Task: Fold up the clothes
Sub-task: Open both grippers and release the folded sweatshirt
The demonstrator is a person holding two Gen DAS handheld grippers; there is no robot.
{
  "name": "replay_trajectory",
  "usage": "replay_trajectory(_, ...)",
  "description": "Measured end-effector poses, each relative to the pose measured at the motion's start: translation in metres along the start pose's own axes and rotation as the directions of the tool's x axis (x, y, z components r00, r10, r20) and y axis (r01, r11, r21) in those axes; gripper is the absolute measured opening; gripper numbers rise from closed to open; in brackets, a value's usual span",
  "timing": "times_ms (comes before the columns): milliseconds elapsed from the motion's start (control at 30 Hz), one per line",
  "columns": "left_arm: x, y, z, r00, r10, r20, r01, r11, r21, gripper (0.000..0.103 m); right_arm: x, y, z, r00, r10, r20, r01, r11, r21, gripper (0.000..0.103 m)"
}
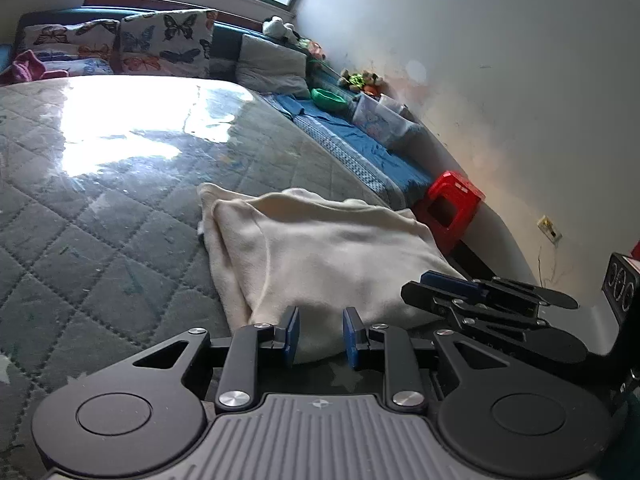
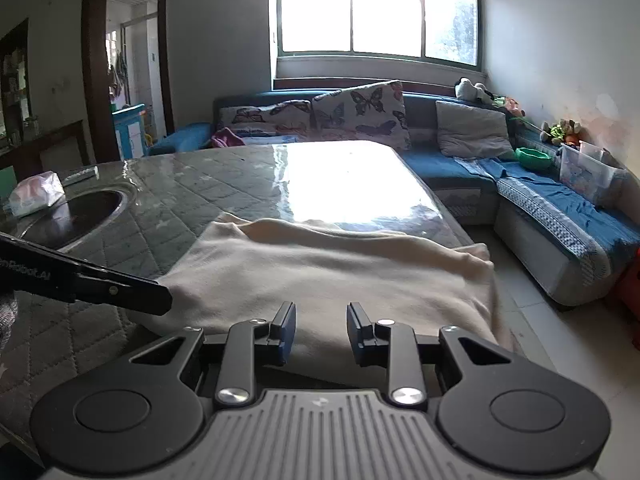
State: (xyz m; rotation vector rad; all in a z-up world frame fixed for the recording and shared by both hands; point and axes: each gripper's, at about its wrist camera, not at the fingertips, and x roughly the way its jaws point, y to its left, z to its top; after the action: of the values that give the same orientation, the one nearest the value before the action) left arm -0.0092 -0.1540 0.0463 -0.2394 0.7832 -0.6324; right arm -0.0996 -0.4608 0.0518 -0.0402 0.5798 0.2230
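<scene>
A cream garment (image 2: pixel 332 276) is spread on the quilted table (image 2: pixel 192 200), faced at its near edge by the left gripper (image 1: pixel 320 336) and right gripper (image 2: pixel 321 332), both held apart and empty.

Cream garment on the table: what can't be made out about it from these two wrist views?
- Garment type: the cream garment shows no sleeves or collar in either view.
- Its near edge: covered by the right gripper and, in the left wrist view, the left gripper.
- Its far edge: washed out by window glare on the table.
</scene>
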Motion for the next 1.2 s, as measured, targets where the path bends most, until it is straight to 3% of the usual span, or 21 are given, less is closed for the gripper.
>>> replay_trajectory(233, 0.005, 0.008, -0.003, 1.000, -0.002, -0.023, 0.001, 0.999, -0.032, 0.026, 0.009, 0.002, -0.005, 1.000, 0.012, -0.026, -0.011, 1.000, 0.017, 0.029)
replay_trajectory(467, -0.001, 0.004, -0.002, 1.000, 0.012, -0.014, -0.013, 1.000, -0.026, 0.029, 0.004, 0.006, -0.005, 1.000, 0.006, -0.010, -0.006, 1.000, 0.013, 0.047)
replay_trajectory(900, -0.019, -0.002, -0.006, 0.998, 0.052, 0.019, -0.053, 0.998, 0.024, 0.053, -0.004, 0.013, -0.008, 1.000, -0.027, 0.001, 0.027, 0.999, 0.042, 0.073)
replay_trajectory(1000, -0.022, 0.000, -0.007, 0.998, 0.062, 0.021, -0.063, 0.998, 0.021, 0.056, -0.007, 0.014, -0.010, 0.999, -0.035, 0.003, 0.035, 0.998, 0.055, 0.085)
replay_trajectory(1200, -0.028, 0.002, -0.011, 0.996, 0.082, 0.026, -0.082, 0.996, 0.019, 0.064, -0.010, 0.019, -0.013, 0.999, -0.041, 0.002, 0.040, 0.997, 0.064, 0.089)
